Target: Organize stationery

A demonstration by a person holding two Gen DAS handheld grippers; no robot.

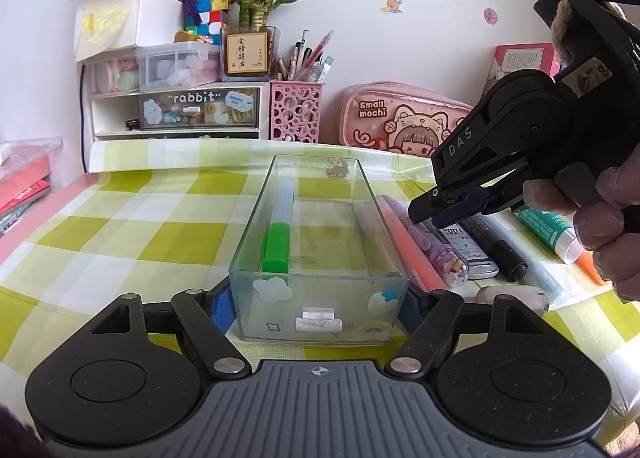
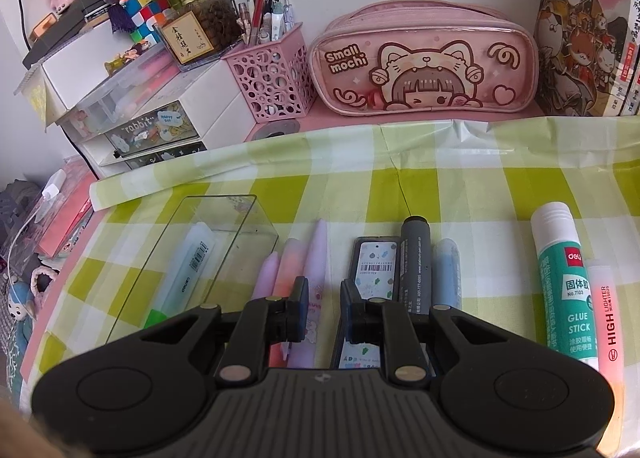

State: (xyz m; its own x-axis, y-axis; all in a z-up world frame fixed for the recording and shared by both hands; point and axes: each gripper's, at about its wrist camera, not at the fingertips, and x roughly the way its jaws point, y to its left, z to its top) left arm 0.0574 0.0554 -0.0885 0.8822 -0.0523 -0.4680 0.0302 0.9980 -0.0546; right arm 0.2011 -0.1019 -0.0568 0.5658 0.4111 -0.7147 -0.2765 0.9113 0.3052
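A clear plastic tray (image 1: 384, 242) stands on the checked cloth and holds one green-capped highlighter (image 1: 277, 236). My left gripper (image 1: 318, 306) is shut on the tray's near end, one finger on each side wall. My right gripper (image 2: 325, 308) is open and hangs just above a row of stationery right of the tray: a lilac pen (image 2: 318, 258), an orange-pink highlighter (image 2: 289, 264), a correction tape (image 2: 374, 264) and a dark marker (image 2: 416, 262). Its fingers straddle the lilac pen without touching it. In the left wrist view the right gripper (image 1: 430, 214) points down at that row.
A glue stick (image 2: 562, 290) and an orange highlighter (image 2: 608, 318) lie at the right. A pink eraser (image 1: 514, 298) lies near the front. A pink pencil case (image 2: 424, 62), pink pen cup (image 2: 272, 82), drawer unit (image 1: 180, 110) and books line the back wall.
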